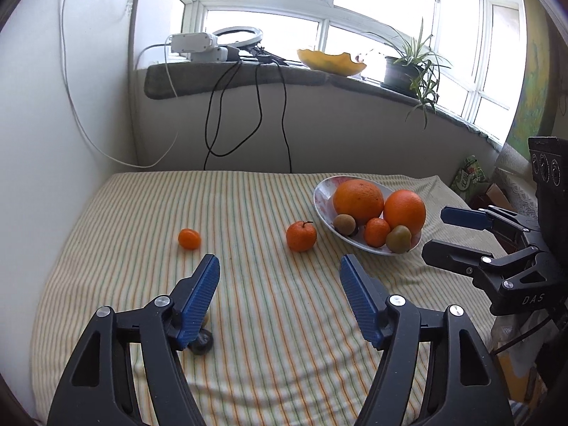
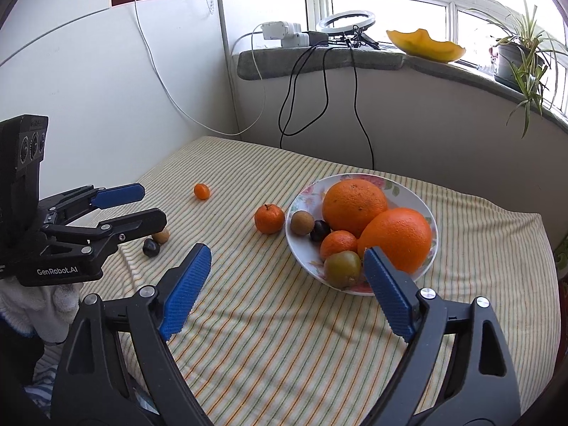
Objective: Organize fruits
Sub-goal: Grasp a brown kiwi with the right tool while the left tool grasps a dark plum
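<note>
A flowered white bowl (image 2: 408,191) on the striped cloth holds two big oranges (image 2: 353,206), a mandarin, a greenish fruit, a brown fruit and a dark plum. The bowl also shows in the left wrist view (image 1: 325,191). A mandarin (image 2: 269,218) lies just left of the bowl, and a small kumquat (image 2: 201,191) lies farther left. A dark plum (image 2: 151,247) and a brown fruit (image 2: 161,236) lie under my left gripper (image 2: 147,204). My left gripper (image 1: 278,271) is open and empty. My right gripper (image 2: 285,259) is open and empty, just in front of the bowl.
The striped cloth (image 2: 277,337) covers the table. A white panel (image 2: 106,71) stands at the left. The windowsill (image 2: 319,60) behind holds a ring light, a power strip, a melon rind and a potted plant (image 2: 522,56). Black and white cables hang down the wall.
</note>
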Demonstrator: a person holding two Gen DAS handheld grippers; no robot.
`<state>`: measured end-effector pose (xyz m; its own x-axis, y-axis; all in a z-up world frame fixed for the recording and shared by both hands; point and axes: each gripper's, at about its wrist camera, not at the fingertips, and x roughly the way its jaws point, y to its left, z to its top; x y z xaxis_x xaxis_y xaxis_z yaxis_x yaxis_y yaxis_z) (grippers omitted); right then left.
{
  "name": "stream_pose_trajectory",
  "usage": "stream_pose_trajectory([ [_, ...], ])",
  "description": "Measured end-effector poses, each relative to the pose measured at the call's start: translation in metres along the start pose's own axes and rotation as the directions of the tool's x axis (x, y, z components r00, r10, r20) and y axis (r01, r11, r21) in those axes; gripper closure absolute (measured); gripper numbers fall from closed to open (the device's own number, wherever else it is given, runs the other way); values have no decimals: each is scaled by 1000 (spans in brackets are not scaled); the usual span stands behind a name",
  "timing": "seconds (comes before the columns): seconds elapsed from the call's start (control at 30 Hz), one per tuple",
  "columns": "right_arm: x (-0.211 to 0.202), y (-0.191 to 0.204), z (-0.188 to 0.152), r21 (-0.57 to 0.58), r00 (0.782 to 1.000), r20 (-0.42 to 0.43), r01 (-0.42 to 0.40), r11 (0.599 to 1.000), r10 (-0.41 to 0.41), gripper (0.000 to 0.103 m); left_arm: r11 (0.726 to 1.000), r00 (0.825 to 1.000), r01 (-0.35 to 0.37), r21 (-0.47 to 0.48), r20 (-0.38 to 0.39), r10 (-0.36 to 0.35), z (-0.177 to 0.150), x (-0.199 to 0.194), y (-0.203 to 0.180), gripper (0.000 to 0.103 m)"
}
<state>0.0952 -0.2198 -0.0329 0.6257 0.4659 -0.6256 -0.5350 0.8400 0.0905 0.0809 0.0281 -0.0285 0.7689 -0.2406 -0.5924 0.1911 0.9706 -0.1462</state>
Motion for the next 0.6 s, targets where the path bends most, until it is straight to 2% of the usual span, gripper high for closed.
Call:
stream_pose_trajectory([
  [0.23, 16, 18, -1, -27, 997, -27, -75, 997, 75, 13, 997, 998, -58, -53, -36, 56, -21, -13, 42, 34],
  [0.5, 40, 48, 0, -96, 987, -79, -147, 984, 140, 13, 991, 996, -53, -119, -73, 45, -36, -16, 70, 52],
  [0.6, 49, 54, 1, -95, 984, -94, -161, 982, 153, 15, 992, 996, -47, -115, -83, 38, -40, -15, 70, 60],
])
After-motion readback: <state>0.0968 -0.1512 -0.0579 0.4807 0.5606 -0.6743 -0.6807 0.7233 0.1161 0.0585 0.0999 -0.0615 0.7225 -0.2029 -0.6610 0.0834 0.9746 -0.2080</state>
